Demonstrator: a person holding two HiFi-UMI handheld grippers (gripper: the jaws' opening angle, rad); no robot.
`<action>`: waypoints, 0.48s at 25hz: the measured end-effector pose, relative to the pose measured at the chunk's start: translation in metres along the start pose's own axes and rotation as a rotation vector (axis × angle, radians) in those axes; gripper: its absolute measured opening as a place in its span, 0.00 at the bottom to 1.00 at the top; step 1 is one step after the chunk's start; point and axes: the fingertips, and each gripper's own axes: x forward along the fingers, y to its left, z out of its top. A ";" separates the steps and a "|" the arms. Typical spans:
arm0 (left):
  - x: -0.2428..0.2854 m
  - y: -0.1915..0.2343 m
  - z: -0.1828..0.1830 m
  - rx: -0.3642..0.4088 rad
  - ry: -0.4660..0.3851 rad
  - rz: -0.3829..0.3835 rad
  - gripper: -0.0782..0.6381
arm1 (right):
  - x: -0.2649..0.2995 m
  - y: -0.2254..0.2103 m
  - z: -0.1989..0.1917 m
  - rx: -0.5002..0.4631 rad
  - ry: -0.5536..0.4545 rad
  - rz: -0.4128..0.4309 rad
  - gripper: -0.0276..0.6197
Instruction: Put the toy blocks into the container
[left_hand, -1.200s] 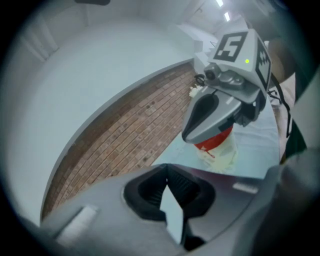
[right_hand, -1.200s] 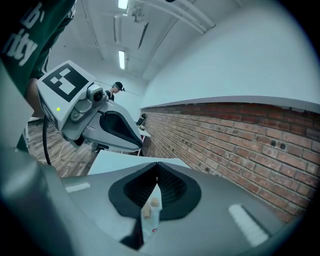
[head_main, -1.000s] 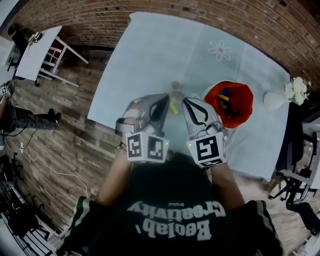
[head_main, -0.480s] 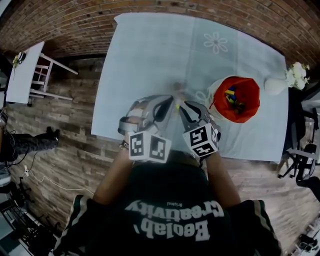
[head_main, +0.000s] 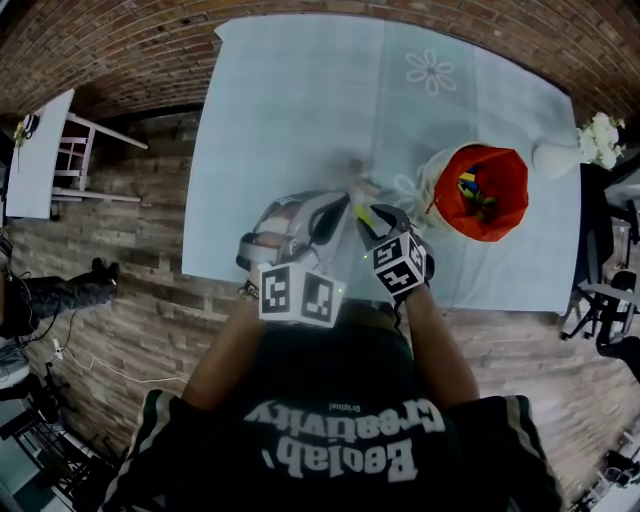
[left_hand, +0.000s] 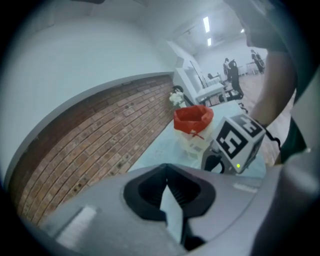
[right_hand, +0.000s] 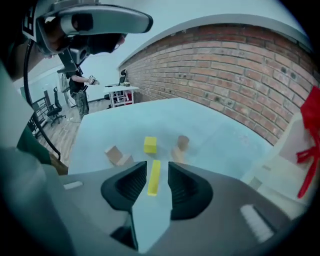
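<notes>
A long yellow block (right_hand: 154, 176) lies flat on the pale blue table (head_main: 290, 110), in the gap between my right gripper's (right_hand: 157, 167) jaws. Those jaws have just been opening and the pads stand clear of the block on both sides. Beyond it sit a yellow cube (right_hand: 150, 145), a wooden block (right_hand: 117, 156) to the left and two wooden pieces (right_hand: 179, 149) to the right. The container (head_main: 480, 192), red-lined, holds several coloured blocks and stands right of my right gripper (head_main: 372, 212). My left gripper (head_main: 335, 205) hovers beside it, shut and empty (left_hand: 166, 170).
A white vase of flowers (head_main: 570, 155) stands at the table's far right corner, behind the container. A small white side table (head_main: 35, 150) and a chair are on the wooden floor to the left. The table's near edge runs just under both grippers.
My right gripper has dropped toward the table and opened over the long yellow block. The left gripper has sunk slightly. The head view has shifted, so the table sits higher in it.
</notes>
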 end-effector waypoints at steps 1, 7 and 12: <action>0.001 0.000 -0.002 0.001 0.002 -0.004 0.11 | 0.005 -0.001 -0.005 0.011 0.013 0.006 0.26; 0.006 0.000 -0.009 0.001 0.015 -0.010 0.11 | 0.029 0.001 -0.029 0.034 0.087 0.032 0.26; 0.008 0.002 -0.012 -0.006 0.024 -0.012 0.11 | 0.030 0.004 -0.032 -0.023 0.103 0.037 0.16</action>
